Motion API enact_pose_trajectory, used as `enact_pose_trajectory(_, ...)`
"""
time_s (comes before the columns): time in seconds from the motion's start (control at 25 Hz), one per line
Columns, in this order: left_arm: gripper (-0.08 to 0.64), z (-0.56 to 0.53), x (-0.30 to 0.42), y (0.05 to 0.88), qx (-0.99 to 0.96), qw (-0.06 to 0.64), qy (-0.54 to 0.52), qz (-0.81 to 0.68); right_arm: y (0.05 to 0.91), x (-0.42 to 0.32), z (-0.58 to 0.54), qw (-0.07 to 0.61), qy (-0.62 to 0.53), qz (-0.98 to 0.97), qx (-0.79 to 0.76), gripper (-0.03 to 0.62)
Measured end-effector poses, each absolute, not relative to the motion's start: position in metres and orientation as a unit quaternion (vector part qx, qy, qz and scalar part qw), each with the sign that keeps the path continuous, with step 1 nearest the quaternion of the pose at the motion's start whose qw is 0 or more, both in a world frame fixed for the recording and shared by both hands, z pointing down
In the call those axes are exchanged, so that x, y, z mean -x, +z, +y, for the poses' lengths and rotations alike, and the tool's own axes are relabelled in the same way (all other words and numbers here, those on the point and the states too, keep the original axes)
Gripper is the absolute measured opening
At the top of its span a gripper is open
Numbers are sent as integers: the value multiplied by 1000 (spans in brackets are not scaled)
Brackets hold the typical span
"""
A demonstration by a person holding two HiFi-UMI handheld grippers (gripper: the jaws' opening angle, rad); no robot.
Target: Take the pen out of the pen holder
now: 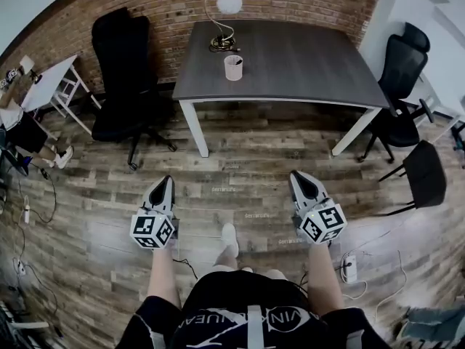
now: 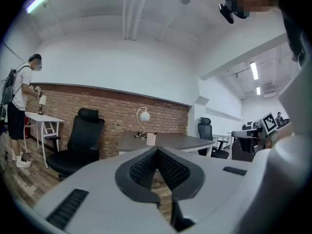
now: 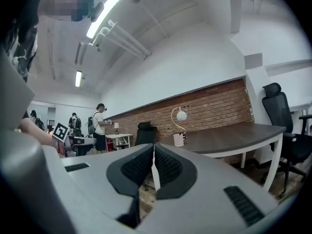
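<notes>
**Short of the desk, both pairs of fingers shut and empty**

Well back from the desk (image 1: 305,64), over the wooden floor (image 1: 240,158), I hold my left fingers (image 1: 163,193) and right fingers (image 1: 305,186) level, side by side and aimed at the near edge of the desk. Each pair is pressed together at the tips with nothing between the pads. I judge this a carrying pose for the approach, since there is nothing within reach to grip from here.

On the desk, toward its far side and left of its middle, stands the white pen holder (image 1: 233,67), upright. That spot keeps it clear of the desk's edges, so I will have to reach across the bare top for it. From the left gripper view a small dark tip shows above its rim, which I take to be the pen (image 2: 154,133). It is too small to tell how it leans.

The holder lies well apart from both pairs of fingers, ahead and roughly between their lines of aim. Just behind it, at the back edge of the desk, a lamp (image 1: 229,3) curves over it. A black chair (image 1: 123,71) stands off the desk's left end.
</notes>
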State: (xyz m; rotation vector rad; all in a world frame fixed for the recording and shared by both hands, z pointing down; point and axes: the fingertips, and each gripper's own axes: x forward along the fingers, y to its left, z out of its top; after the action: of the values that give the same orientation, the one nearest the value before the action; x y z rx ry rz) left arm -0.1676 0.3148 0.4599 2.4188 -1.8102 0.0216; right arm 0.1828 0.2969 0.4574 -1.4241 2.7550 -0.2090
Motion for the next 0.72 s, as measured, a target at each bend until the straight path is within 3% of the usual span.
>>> enact_pose_trajectory(0.6, 12, 199, 188, 466, -804, 77, 12, -589, 464, -165, 179, 7, -94, 870, 484, 42)
enact_pose_trajectory(0.72, 12, 177, 194, 466, -807, 80, 13, -585, 464, -161, 159, 12, -106, 867, 487, 138)
